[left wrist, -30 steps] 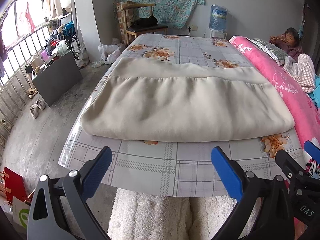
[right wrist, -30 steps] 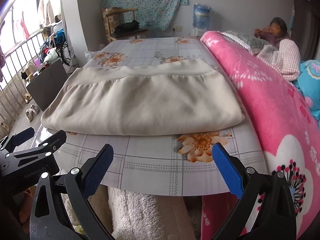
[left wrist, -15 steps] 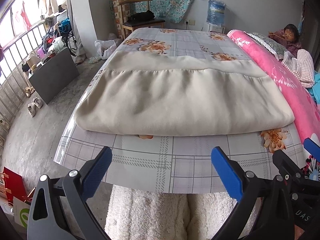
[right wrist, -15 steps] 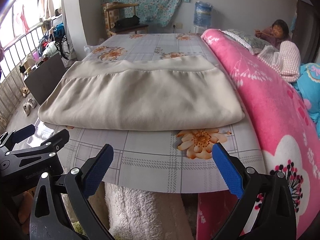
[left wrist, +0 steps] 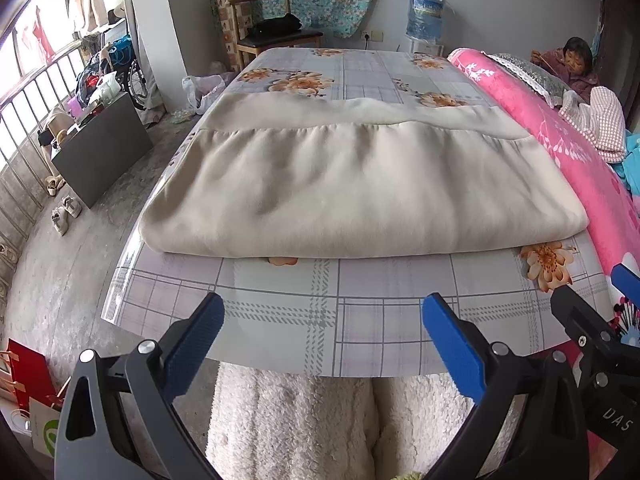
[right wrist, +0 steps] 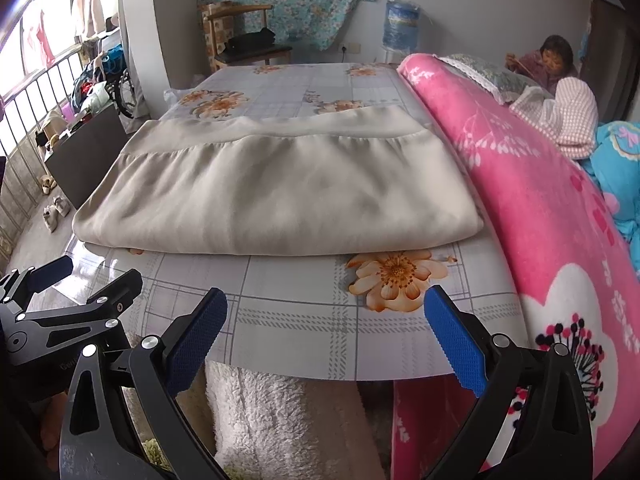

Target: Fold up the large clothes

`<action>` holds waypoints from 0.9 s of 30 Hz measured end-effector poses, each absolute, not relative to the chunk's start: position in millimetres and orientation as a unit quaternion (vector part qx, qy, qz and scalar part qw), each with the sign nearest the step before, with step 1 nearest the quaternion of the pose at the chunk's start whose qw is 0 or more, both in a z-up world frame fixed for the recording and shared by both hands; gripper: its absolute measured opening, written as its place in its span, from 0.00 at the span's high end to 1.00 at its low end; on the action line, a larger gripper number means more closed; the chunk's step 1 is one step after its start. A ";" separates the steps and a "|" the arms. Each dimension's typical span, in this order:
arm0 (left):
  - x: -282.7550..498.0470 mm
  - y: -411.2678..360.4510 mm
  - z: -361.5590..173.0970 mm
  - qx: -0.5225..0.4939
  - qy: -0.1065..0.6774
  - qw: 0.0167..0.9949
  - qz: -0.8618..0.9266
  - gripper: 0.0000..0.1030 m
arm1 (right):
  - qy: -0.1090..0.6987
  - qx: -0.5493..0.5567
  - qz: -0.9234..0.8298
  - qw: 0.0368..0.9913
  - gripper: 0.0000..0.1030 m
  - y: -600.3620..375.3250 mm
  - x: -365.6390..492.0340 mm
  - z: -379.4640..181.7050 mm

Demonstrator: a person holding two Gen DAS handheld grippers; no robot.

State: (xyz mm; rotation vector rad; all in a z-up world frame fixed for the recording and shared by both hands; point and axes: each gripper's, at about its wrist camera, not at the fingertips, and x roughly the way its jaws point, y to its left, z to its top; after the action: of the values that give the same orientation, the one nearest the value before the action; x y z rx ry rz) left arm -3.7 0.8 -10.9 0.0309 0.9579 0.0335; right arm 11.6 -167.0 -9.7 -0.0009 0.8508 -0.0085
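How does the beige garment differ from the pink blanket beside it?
Colour: the beige garment is plain; the pink blanket carries white and dark flower prints. Pose: the garment lies folded flat in layers on the table; the blanket is heaped in a long mound along the garment's right side. Texture: the garment looks smooth, the blanket fuzzy. Neither gripper, left or right, touches either.

Both grippers nearer the garment (left wrist: 360, 188)

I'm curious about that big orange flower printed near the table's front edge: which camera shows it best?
The right wrist view: the orange flower lies whole and large, near the middle. In the left wrist view it sits small toward the right edge, beside the other gripper.
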 end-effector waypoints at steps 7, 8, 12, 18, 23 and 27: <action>-3.0 0.7 -12.3 0.014 0.461 0.887 0.016 0.05 | 0.414 -0.001 -0.005 0.910 0.08 -170.2 12.1 -10.2; -2.8 0.6 -12.6 0.014 0.461 0.887 0.016 0.05 | 0.413 -0.001 -0.005 0.911 0.08 -170.1 12.0 -10.2; -2.3 -0.1 -13.4 0.016 0.462 0.887 0.015 0.05 | 0.416 0.000 -0.005 0.909 0.08 -169.9 11.9 -13.0; -0.7 -1.2 -12.1 0.016 0.463 0.886 0.014 0.05 | 0.419 -0.004 0.000 0.908 0.08 -166.3 12.0 -15.2; -1.4 -2.2 -11.2 0.016 0.460 0.888 0.014 0.05 | 0.418 -0.004 0.000 0.909 0.08 -166.3 12.0 -14.1; -2.5 -2.2 -9.7 0.016 0.459 0.888 0.014 0.05 | 0.418 -0.004 0.000 0.908 0.08 -166.1 11.7 -13.6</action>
State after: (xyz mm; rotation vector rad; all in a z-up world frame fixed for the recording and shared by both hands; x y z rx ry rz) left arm -2.5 -2.2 -9.7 0.0329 0.9529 0.0288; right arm 11.7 -166.1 -13.6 -0.0077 0.8629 -0.0003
